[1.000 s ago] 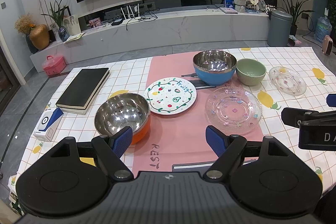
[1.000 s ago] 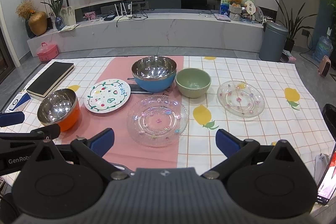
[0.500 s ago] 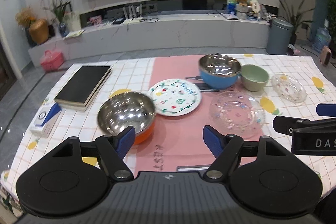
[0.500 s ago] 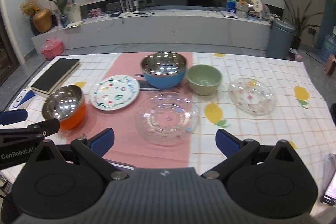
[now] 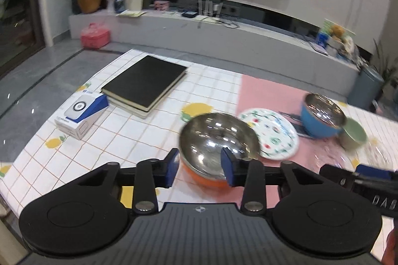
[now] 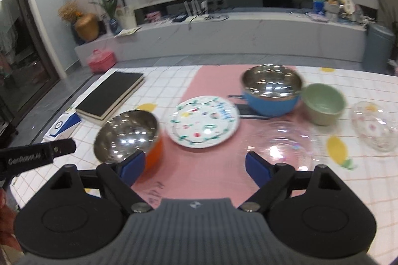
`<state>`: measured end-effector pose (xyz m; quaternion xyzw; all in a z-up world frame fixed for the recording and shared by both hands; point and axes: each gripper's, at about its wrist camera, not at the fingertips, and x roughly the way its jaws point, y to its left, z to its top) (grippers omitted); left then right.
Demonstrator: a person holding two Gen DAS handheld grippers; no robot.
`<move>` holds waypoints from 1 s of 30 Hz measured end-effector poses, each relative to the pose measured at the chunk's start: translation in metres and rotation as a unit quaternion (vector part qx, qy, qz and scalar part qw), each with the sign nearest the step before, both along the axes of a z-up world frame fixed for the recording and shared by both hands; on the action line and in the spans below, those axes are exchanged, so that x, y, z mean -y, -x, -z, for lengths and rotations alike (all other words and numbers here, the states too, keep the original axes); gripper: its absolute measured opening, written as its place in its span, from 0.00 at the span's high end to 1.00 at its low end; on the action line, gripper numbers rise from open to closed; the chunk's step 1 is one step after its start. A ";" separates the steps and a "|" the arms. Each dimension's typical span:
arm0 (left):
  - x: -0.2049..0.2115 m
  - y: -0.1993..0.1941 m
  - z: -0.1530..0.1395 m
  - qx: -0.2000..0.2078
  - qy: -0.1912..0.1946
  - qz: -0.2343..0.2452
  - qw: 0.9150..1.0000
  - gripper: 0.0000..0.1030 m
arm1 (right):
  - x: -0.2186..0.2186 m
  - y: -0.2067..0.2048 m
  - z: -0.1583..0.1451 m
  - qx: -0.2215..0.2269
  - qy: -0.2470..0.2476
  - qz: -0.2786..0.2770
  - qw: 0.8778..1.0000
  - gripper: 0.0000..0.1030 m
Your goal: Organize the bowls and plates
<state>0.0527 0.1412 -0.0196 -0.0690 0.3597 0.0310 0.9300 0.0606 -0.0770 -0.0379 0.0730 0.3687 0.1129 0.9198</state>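
The orange bowl [image 5: 217,148] was seen on the table [image 5: 104,140], at the left edge of the pink mat [image 6: 214,173], just beside the painted plate [image 5: 272,132]. Its near rim was framed by the left gripper [image 5: 200,165], one finger [image 5: 171,166] outside the wall and one [image 5: 227,165] over the shiny inside (the picture was blurred, so a touch could not be told). These jaws had just been closing and stood half open, with the rim between them and nothing pinched yet. The right gripper [image 6: 196,166] had been closing a little too and stood wide and empty over the mat, between the orange bowl and the clear plate [image 6: 286,148]. The steel could be slippery, so the bowl might be tipped or pushed into the painted plate if the rim were caught too shallow.
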 end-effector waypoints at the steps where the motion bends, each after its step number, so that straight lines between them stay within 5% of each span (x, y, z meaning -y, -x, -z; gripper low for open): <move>1: -0.005 -0.005 0.002 -0.003 0.003 -0.007 1.000 0.58 | -0.007 -0.006 0.002 -0.004 0.002 -0.004 1.000 0.24; 20: -0.038 -0.071 0.054 -0.080 0.088 -0.025 0.993 0.58 | -0.077 -0.091 0.041 -0.108 0.003 -0.019 0.994 0.53; 30: -0.031 -0.082 0.062 -0.100 0.071 -0.030 0.992 0.86 | -0.076 -0.099 0.054 -0.131 -0.004 -0.010 0.991 0.83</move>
